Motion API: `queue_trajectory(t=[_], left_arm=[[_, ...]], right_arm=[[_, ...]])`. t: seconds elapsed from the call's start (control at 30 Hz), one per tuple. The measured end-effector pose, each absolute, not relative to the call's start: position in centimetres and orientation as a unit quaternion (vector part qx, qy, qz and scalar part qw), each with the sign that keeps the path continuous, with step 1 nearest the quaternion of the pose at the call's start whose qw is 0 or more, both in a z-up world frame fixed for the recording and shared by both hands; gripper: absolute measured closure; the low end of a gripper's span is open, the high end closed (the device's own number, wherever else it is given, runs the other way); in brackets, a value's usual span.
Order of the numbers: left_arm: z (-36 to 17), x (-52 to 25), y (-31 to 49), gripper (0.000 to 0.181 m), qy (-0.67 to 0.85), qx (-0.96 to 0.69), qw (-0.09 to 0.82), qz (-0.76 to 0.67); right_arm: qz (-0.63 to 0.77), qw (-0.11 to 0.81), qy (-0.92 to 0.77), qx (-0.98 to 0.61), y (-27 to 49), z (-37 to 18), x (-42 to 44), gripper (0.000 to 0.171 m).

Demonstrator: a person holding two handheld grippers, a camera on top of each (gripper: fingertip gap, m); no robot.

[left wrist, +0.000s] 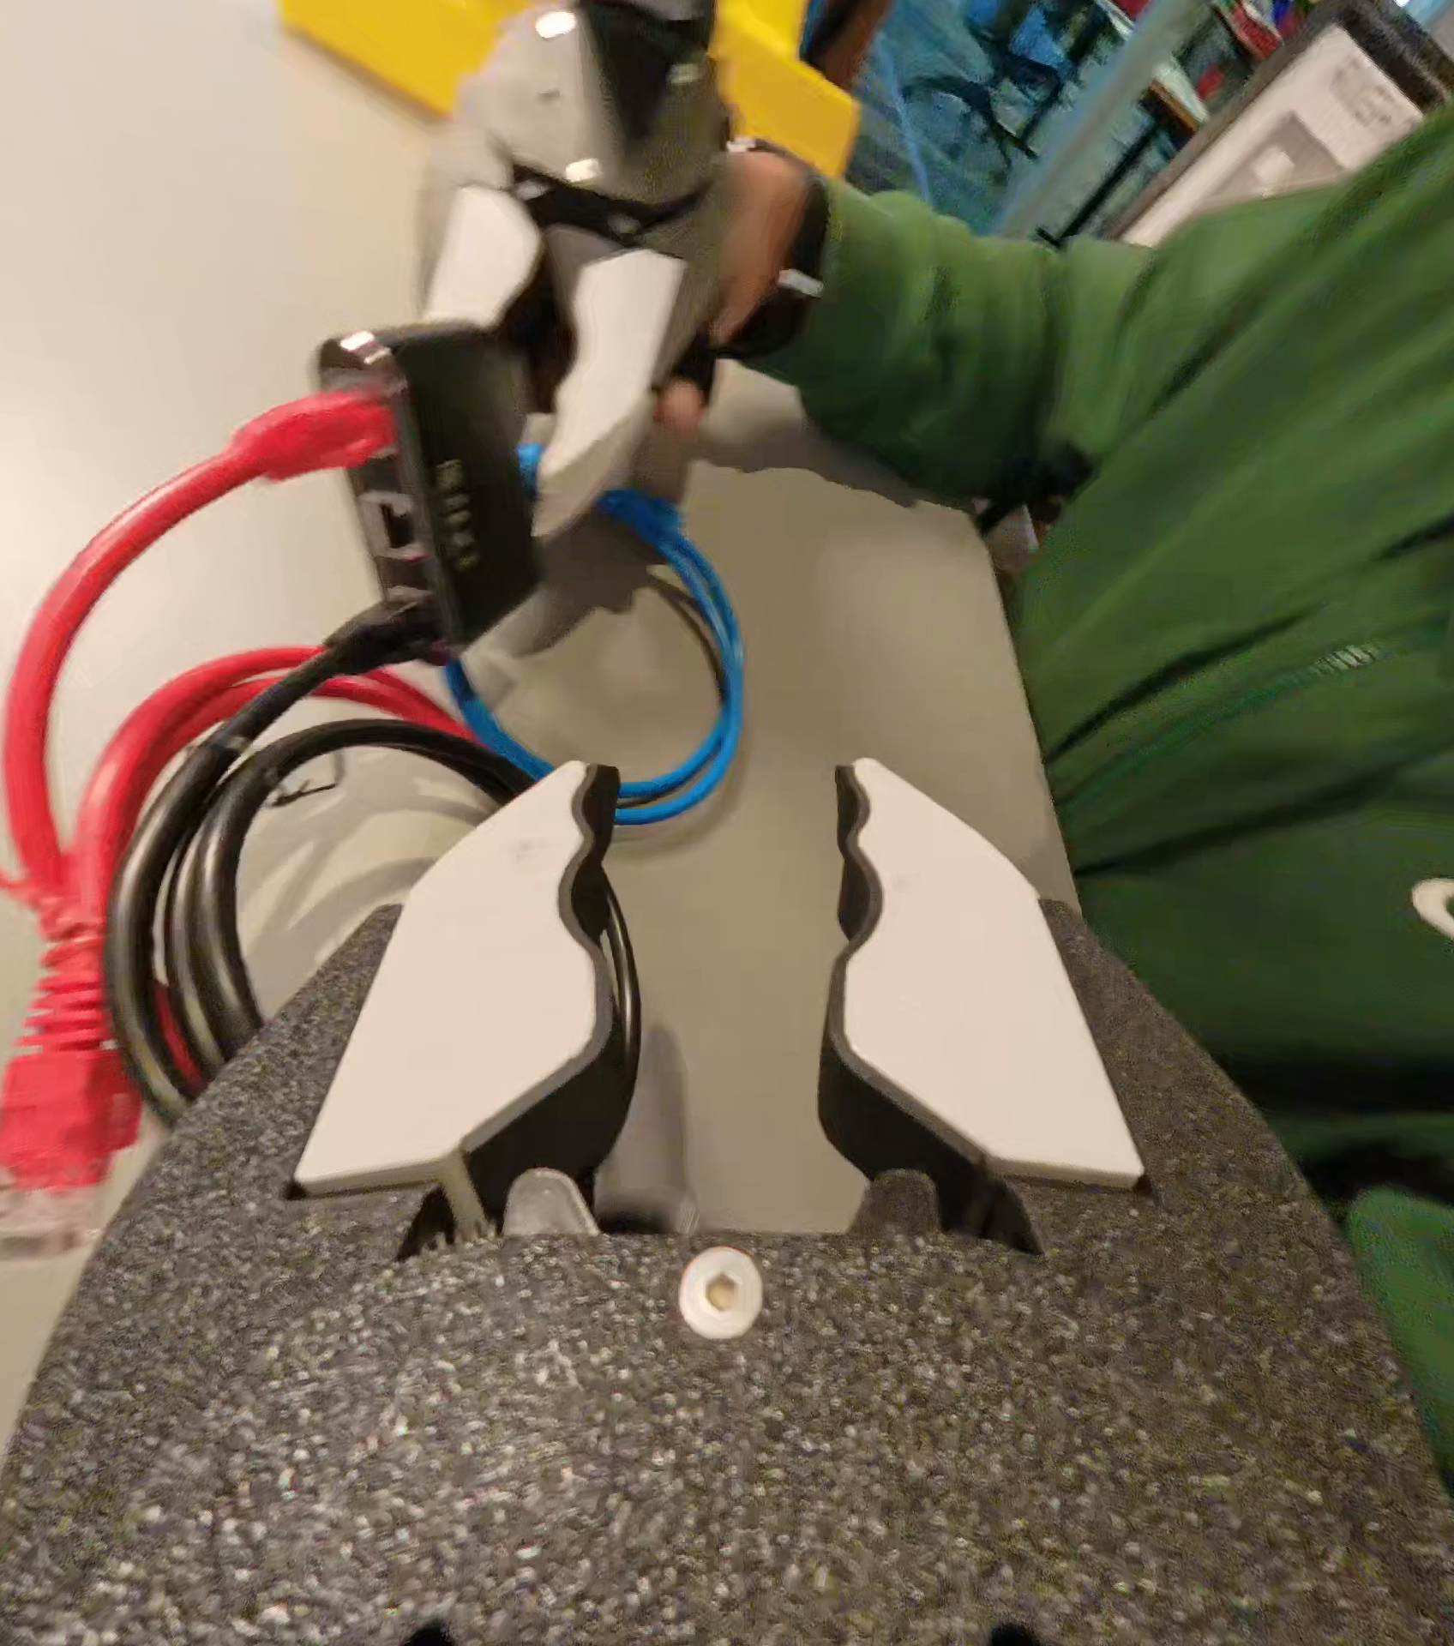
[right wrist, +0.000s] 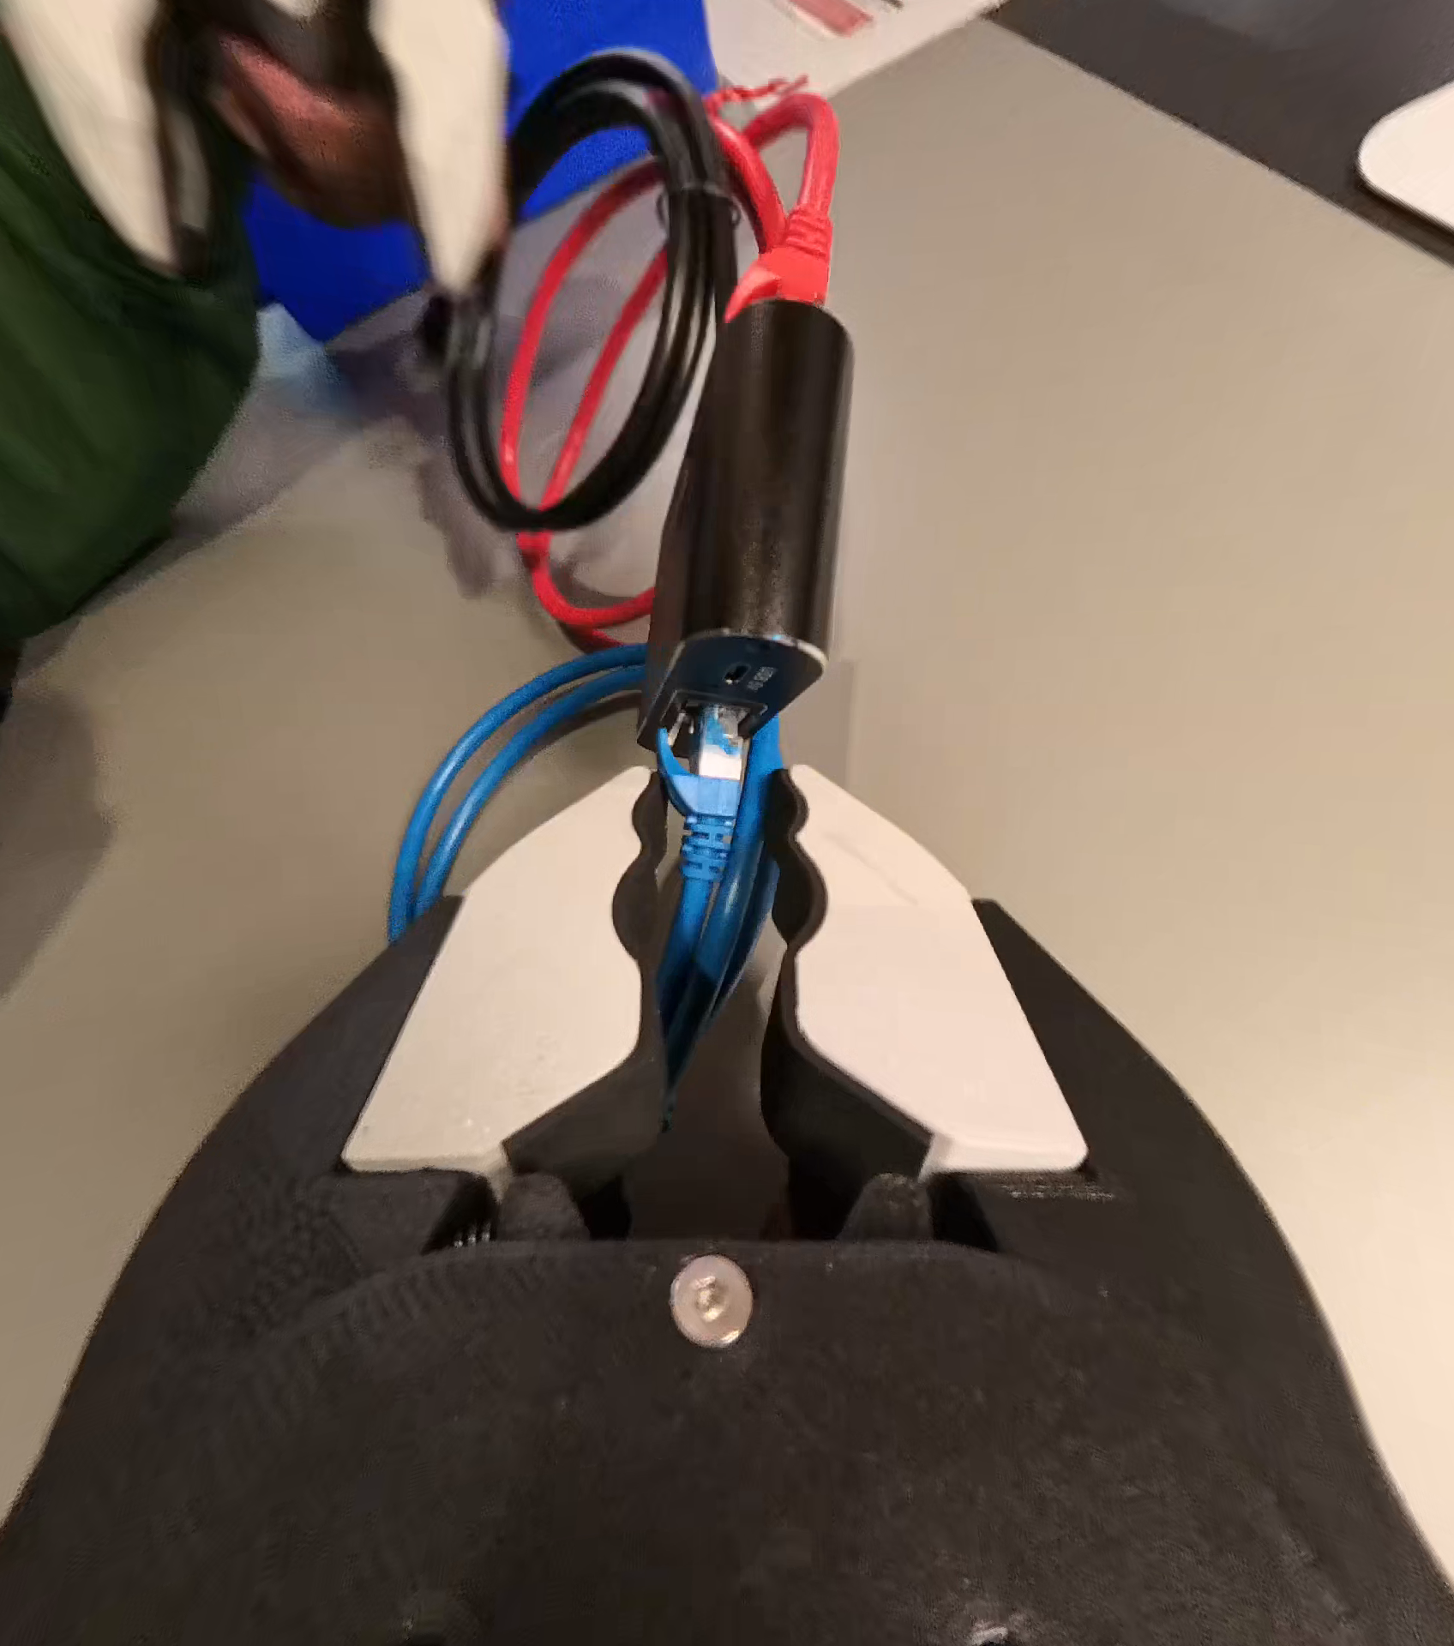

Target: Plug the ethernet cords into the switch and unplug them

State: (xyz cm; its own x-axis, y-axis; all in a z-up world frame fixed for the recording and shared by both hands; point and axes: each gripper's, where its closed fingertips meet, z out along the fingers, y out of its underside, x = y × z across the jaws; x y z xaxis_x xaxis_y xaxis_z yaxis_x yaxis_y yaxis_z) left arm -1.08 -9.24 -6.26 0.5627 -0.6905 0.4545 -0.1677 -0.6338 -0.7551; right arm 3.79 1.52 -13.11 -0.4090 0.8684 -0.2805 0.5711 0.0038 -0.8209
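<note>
The left gripper (left wrist: pixel 725 784) has its fingers spread apart with nothing between them. The right gripper (right wrist: pixel 722 784) is clamped on the blue cord (right wrist: pixel 710 837), whose plug sits in an end port of the black switch (right wrist: pixel 755 499), lifted off the grey table (right wrist: pixel 1151 623). Only the left wrist view shows the switch's port face, with the red cord (left wrist: pixel 171 525) and a black cable (left wrist: pixel 296 686) plugged in, and the red cord's free plug (left wrist: pixel 55 1131) hanging. The right wrist view alone shows the blue plug seated.
</note>
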Motion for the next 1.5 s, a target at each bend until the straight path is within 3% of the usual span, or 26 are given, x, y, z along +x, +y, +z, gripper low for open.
queue_trajectory(t=[0.1,0.23,0.4,0.53,0.63,0.77,0.93,1.1,1.27,1.37,1.5], left_arm=[[-3.7,-0.6,-10.3,0.129,0.312,-0.784,0.387,-0.373],[-2.6,-1.4,-8.4,0.112,0.313,-0.773,0.46,-0.306],[-5.0,0.2,-6.8,0.1,0.317,-0.786,0.438,-0.298],[-7.7,4.4,-5.6,0.078,0.312,-0.774,0.403,-0.375],[-9.4,5.7,-4.3,0.084,0.303,-0.772,0.399,-0.391],[-12.0,6.3,-6.0,0.103,0.326,-0.795,0.315,-0.403],[-13.1,5.9,-4.8,0.1,0.303,-0.812,0.318,-0.384],[-8.3,3.3,-1.1,0.106,0.193,-0.76,0.468,-0.407],[1.3,-2.3,0.4,0.108,-0.004,-0.552,0.676,-0.488],[4.6,-4.9,-0.3,0.107,-0.107,-0.415,0.725,-0.539],[6.1,-6.0,-0.8,0.107,-0.176,-0.342,0.766,-0.515]], right_arm=[[0.474,0.123,-0.697,-0.524,1.4,-14.0,4.6,0.149],[0.472,0.055,-0.741,-0.475,-1.3,-14.9,6.3,0.149],[0.457,-0.019,-0.807,-0.373,-6.1,-15.5,9.3,0.149],[0.445,-0.005,-0.828,-0.34,-7.4,-15.7,9.5,0.149],[0.442,0.015,-0.825,-0.353,-6.9,-15.8,8.8,0.149],[0.431,0.061,-0.816,-0.381,-5.2,-15.9,7.4,0.151],[0.421,0.1,-0.825,-0.364,-4.6,-15.8,6.8,0.155],[0.452,0.133,-0.81,-0.349,-4.4,-14.4,6.4,0.154],[0.536,0.217,-0.729,-0.366,-2.2,-10.2,4.4,0.135],[0.622,0.271,-0.626,-0.384,-1.5,-6.2,2.6,0.115],[0.715,0.316,-0.509,-0.359,-2.3,-1.8,1.8,0.106]])
